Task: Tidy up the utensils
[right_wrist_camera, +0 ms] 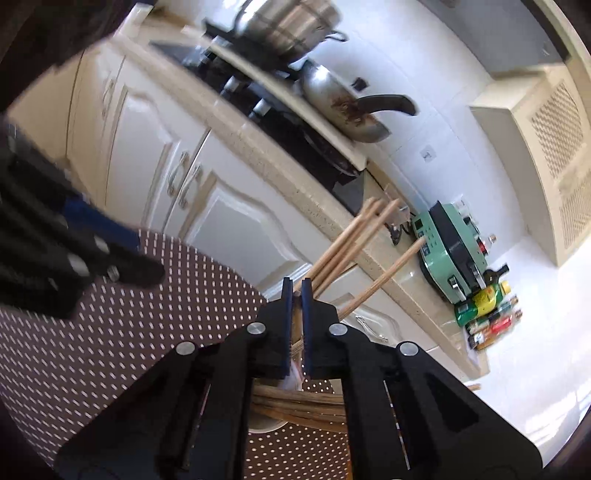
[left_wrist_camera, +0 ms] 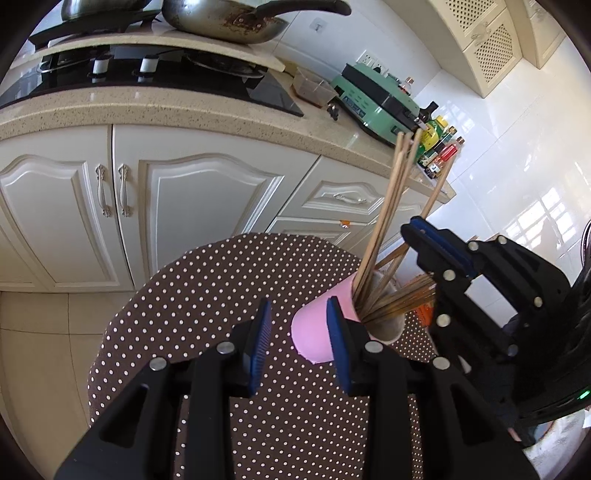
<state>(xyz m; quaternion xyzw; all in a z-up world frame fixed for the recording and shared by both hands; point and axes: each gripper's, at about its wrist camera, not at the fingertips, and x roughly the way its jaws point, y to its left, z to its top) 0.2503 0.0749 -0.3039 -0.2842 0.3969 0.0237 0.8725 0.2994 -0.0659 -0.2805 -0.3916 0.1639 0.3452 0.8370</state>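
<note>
Loading chopsticks: the step in hand appears to be gathering wooden chopsticks (left_wrist_camera: 391,206) into a pink cup (left_wrist_camera: 317,328) on a polka-dot tabletop (left_wrist_camera: 192,314).
Cup position: in the left wrist view the cup sits at about 4 o'clock from the picture's centre, tilted with its mouth toward 2 o'clock, several chopsticks fanning up and out of it.
Left gripper (left_wrist_camera: 299,343): its blue-padded fingers are spread wide; the right pad lies against the cup's side, while the left pad stands clear over the cloth, so nothing is clamped.
Right gripper (right_wrist_camera: 294,295): its fingers are pressed nearly together, pinching a chopstick or two at their tips; other sticks reach toward 1 o'clock beyond them.
Loose bundle (right_wrist_camera: 295,402): more chopsticks lie crosswise under the right gripper, at 6 o'clock in its view.
Next move, as a judgement: the pinched sticks likely need lowering into the cup's mouth before release, with the left gripper steadying the tilted cup so it does not roll.
Hard to make out: how many sticks the right gripper pinches; the cup's base and its contact with the table, hidden behind the left gripper; whether the crosswise bundle rests in the cup or on the cloth. The right wrist view is motion-blurred at 9 o'clock.
Background: wok (left_wrist_camera: 221,22), stove and green appliance (left_wrist_camera: 373,99) on the counter.
</note>
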